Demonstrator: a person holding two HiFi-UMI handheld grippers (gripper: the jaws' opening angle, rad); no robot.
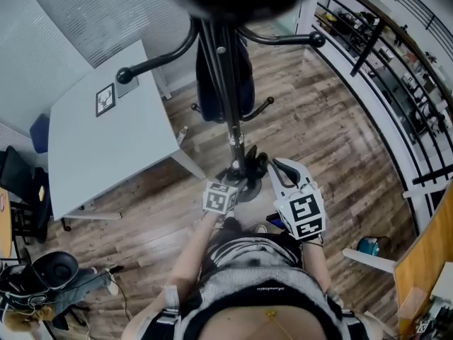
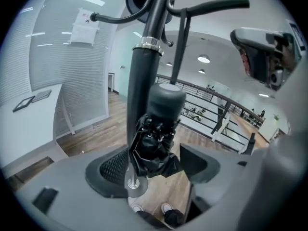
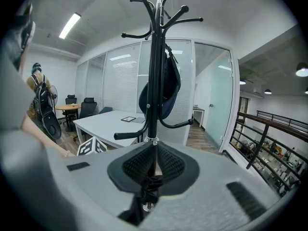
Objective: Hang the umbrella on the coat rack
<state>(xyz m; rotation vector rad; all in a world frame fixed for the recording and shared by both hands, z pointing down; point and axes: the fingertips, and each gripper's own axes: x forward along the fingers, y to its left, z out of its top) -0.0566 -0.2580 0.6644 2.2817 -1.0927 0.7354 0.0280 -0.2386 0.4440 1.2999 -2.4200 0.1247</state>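
The black coat rack (image 1: pixel 228 83) stands straight ahead, and a dark blue bag (image 1: pixel 245 94) hangs on it. A folded black umbrella (image 2: pixel 156 138) hangs by its strap from a hook arm, close beside the pole (image 2: pixel 142 76). My left gripper (image 2: pixel 154 170) is open, with one jaw on each side of the umbrella's lower end and neither touching it. In the head view it sits at the pole's foot (image 1: pixel 237 183). My right gripper (image 1: pixel 274 165) is to the right of it and is shut with nothing in it. Its view points at the rack (image 3: pixel 154 81), with the umbrella (image 3: pixel 148 186) showing low between the jaws.
A white table (image 1: pixel 106 140) stands to the left of the rack, and a black railing (image 1: pixel 382 62) curves along the right. A backpack (image 1: pixel 49 275) and chairs sit at the lower left. A person (image 3: pixel 41 105) stands far left in the right gripper view.
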